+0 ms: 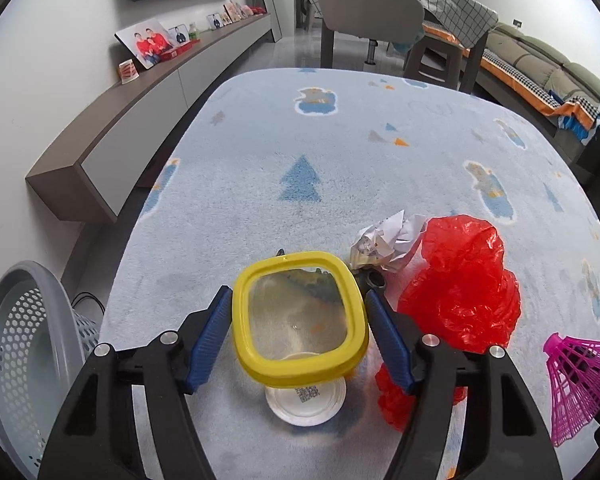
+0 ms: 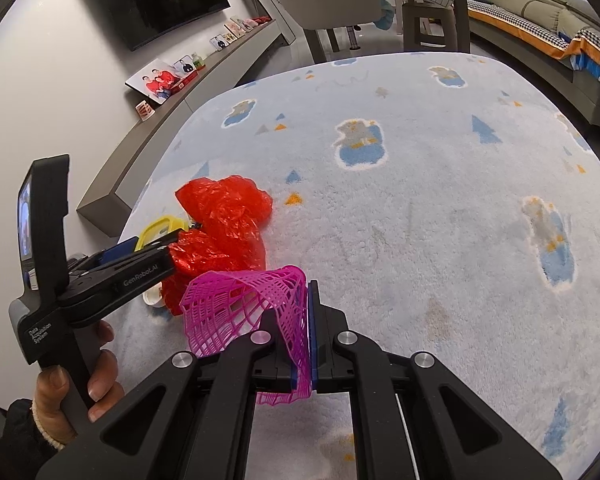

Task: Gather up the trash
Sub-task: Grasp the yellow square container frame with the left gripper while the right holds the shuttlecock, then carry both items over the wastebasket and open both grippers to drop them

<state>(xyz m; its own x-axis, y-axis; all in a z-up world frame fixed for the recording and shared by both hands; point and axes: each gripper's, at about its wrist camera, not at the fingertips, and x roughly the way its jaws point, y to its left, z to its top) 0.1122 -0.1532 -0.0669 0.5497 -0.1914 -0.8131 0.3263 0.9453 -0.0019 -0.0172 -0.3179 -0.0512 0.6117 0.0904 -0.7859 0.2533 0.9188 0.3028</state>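
My left gripper (image 1: 298, 322) has its fingers clamped on the yellow-rimmed clear lid (image 1: 300, 316) at frame centre; it looks light, stiff and slick, so I'd keep hold on the rim edges. My right gripper (image 2: 305, 336) pinches the pink plastic mesh shuttlecock skirt (image 2: 244, 304), flimsy and springy. The red plastic bag (image 1: 456, 280) and crumpled paper (image 1: 384, 242) lie on the carpet (image 1: 340, 168), mid-right; the grey perforated basket (image 1: 28, 344) sits lower left.
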